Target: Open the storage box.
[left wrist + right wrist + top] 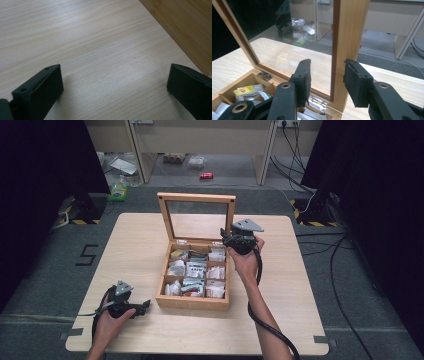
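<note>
— Tea box (194,280) sits mid-table (300,285), its glass lid (287,50) upright. What could go wrong?

— My right claw (327,80) straddles the lid's right frame post (348,37), jaws apart, not pinching. Push carelessly and the lid slams, or the box skids.

— Your left claw (112,82)?

— Gaping, holding nothing, near the box's front corner.

— Contents?

— Small tea packets (196,269) in wooden compartments.

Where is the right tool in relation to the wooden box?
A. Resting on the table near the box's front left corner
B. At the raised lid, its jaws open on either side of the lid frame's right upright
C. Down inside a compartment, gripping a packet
B: the right tool has its jaws apart astride the right upright of the lid frame of the wooden box.
</note>
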The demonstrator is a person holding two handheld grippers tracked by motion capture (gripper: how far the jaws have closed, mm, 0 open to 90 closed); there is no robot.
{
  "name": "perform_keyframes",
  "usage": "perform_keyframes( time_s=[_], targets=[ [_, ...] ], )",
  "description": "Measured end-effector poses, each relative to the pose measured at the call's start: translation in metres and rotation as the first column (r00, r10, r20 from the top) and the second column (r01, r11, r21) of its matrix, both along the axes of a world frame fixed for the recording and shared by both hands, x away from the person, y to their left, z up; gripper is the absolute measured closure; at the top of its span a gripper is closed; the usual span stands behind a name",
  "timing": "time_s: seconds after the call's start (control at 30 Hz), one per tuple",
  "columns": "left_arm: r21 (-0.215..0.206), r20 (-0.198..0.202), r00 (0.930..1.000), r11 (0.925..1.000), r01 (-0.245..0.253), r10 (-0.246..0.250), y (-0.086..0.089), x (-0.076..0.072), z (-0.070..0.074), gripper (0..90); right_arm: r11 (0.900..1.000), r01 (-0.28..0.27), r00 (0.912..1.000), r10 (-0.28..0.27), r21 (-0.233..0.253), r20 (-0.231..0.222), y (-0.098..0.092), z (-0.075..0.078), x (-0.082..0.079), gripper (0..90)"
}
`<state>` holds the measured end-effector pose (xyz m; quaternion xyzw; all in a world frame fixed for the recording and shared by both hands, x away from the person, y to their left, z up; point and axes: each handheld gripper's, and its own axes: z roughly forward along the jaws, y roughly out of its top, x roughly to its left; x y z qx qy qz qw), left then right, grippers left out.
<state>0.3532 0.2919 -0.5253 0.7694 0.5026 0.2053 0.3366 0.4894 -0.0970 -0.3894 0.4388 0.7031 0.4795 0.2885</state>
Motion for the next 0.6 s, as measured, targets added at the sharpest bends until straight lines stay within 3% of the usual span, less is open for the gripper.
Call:
perform_keyframes(
  time_s=[0.33,0.6],
  targets=[
    [0.0,0.0,1.0,1.0,0.0,0.0,0.0,0.0,0.0,0.0,0.999,0.037,0.9991,-0.037,-0.02,-0.02,0.0017,-0.0022,0.0059,55.7],
    [-0.002,0.001,1.0,1.0,0.0,0.0,-0.0002,-0.0001,-0.0001,0.0,0.999,0.011,0.9994,-0.012,-0.032,-0.034,0.0066,-0.0067,0.0043,55.2]
  ],
)
